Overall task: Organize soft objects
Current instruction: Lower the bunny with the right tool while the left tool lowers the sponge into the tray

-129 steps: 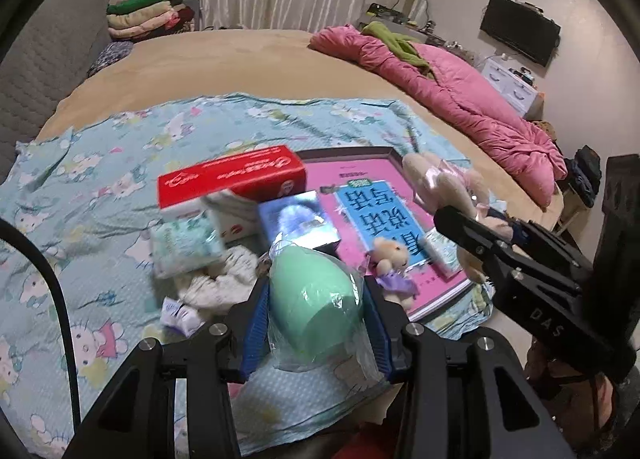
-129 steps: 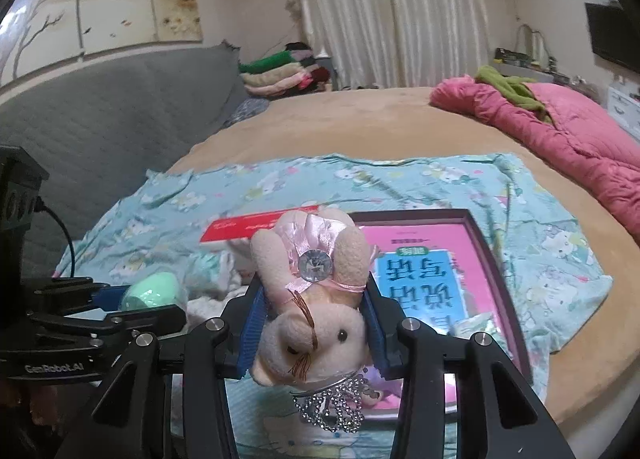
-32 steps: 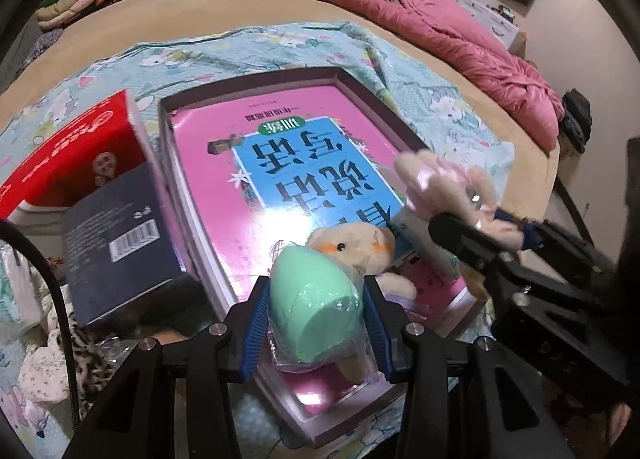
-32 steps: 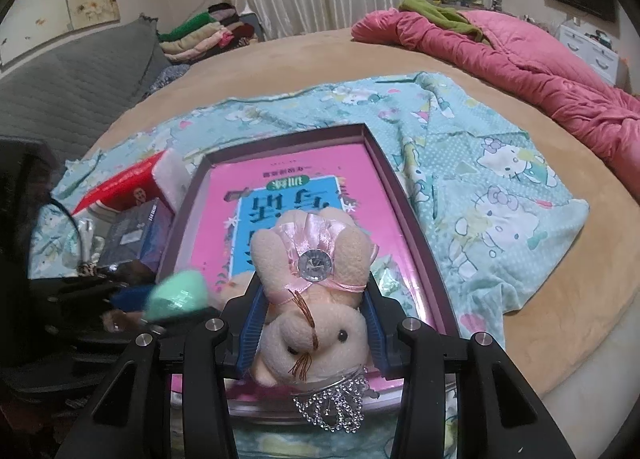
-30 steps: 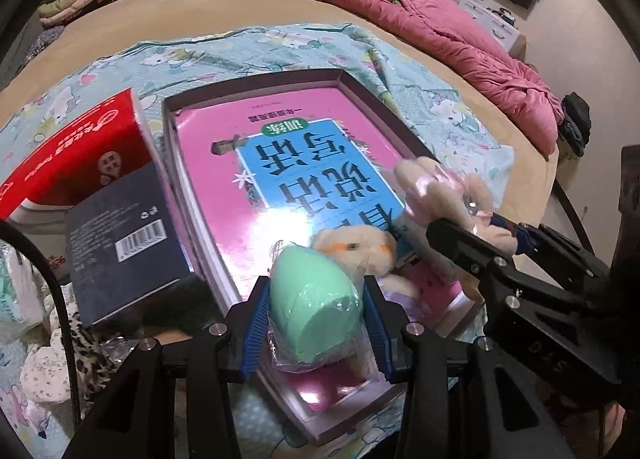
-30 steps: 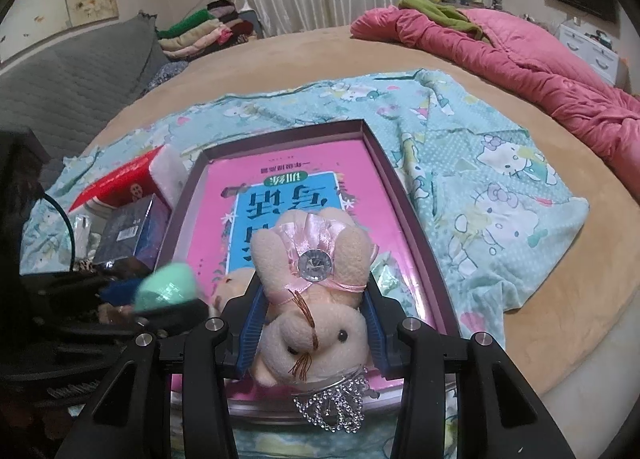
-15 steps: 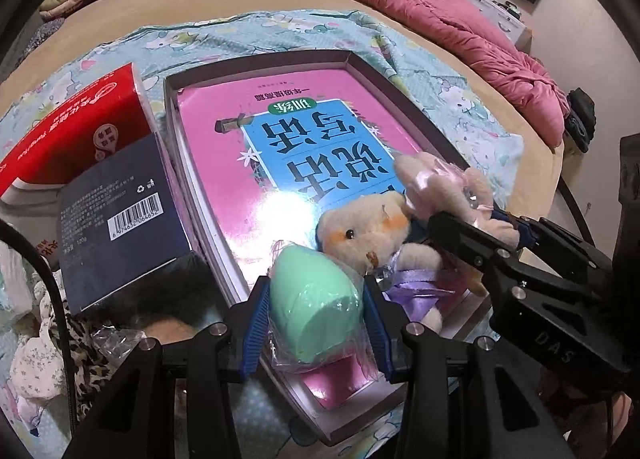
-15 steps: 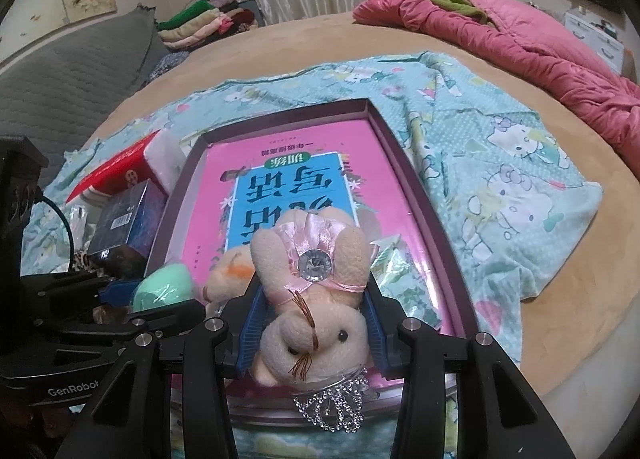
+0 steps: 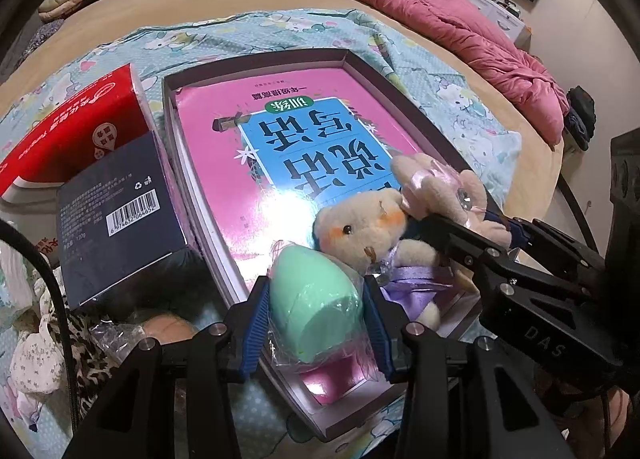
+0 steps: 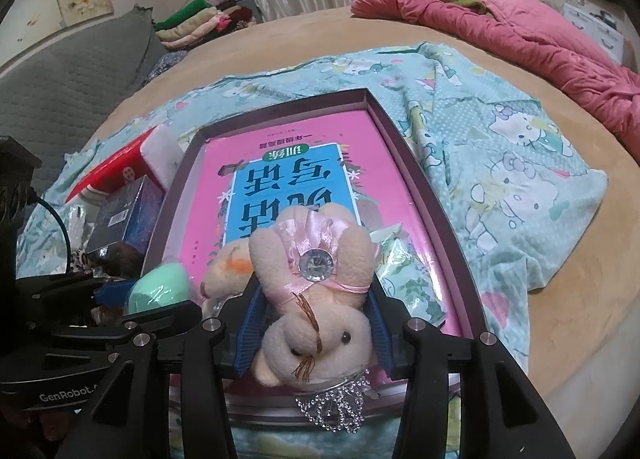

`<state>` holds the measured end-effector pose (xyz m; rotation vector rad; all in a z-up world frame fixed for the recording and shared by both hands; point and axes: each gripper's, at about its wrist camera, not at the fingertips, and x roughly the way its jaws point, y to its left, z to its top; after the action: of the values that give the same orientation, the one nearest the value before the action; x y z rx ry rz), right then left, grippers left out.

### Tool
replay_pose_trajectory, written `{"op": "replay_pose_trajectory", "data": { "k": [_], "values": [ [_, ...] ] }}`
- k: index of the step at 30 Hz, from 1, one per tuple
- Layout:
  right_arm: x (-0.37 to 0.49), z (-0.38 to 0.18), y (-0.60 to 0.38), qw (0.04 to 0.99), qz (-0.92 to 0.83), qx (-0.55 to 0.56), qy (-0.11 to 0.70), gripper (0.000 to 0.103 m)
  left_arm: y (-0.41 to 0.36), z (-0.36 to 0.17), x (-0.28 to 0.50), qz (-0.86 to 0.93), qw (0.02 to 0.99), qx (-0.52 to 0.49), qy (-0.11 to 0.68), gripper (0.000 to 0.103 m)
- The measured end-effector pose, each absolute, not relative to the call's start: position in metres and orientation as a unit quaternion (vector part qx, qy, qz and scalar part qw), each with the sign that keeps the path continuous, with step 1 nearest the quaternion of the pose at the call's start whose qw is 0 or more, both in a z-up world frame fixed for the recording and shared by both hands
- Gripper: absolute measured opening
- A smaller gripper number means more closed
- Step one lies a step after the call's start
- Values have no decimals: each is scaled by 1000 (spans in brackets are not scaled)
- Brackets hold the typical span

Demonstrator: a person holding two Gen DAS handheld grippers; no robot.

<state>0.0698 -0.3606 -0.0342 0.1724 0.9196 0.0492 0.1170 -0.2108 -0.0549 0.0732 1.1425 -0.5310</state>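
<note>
My left gripper (image 9: pixel 316 323) is shut on a mint-green egg-shaped sponge (image 9: pixel 316 299) in clear wrap, held just over the near end of the dark-rimmed tray (image 9: pixel 400 99). A pink book (image 9: pixel 280 147) lies in that tray. On the book, just right of the sponge, lies a small bear in a purple dress (image 9: pixel 360 227). My right gripper (image 10: pixel 312 323) holds a peach plush bunny with a pink bow (image 10: pixel 312 271) head down over the same end. Its jaws are opening, with the pads still against the bunny. The bunny (image 9: pixel 440 187) touches the bear's head in the left wrist view.
Left of the tray stand a red tissue box (image 9: pixel 72 131) and a dark blue carton (image 9: pixel 116 211), with leopard-print and white cloths (image 9: pixel 32 355) below them. A cartoon-cat sheet (image 10: pixel 500 163) covers the round bed. A pink quilt (image 9: pixel 460 31) and folded clothes (image 10: pixel 200 19) lie at the back.
Since the earliest frames both grippers have come from the clutter to the tray's near end with their loads. Over the last second they sank slightly toward the bear.
</note>
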Motion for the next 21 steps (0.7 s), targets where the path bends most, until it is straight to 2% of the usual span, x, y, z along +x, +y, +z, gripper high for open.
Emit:
{"op": "replay_pose_trajectory", "data": {
  "k": [17,18,19,21],
  "values": [
    [65,-30,-362,895,20,84,437,52,-207,-55,116,-238,805,23,543,47],
    [65,-29,-362,895,19,84,437,56,-207,-55,116,-239,804,25,543,47],
    [65,-29,-362,896,19,84,435,65,-208,-55,115,-239,804,27,544,47],
    [64,-27,-362,899,19,82,431,66,-208,-55,115,-240,803,25,545,47]
  ]
}}
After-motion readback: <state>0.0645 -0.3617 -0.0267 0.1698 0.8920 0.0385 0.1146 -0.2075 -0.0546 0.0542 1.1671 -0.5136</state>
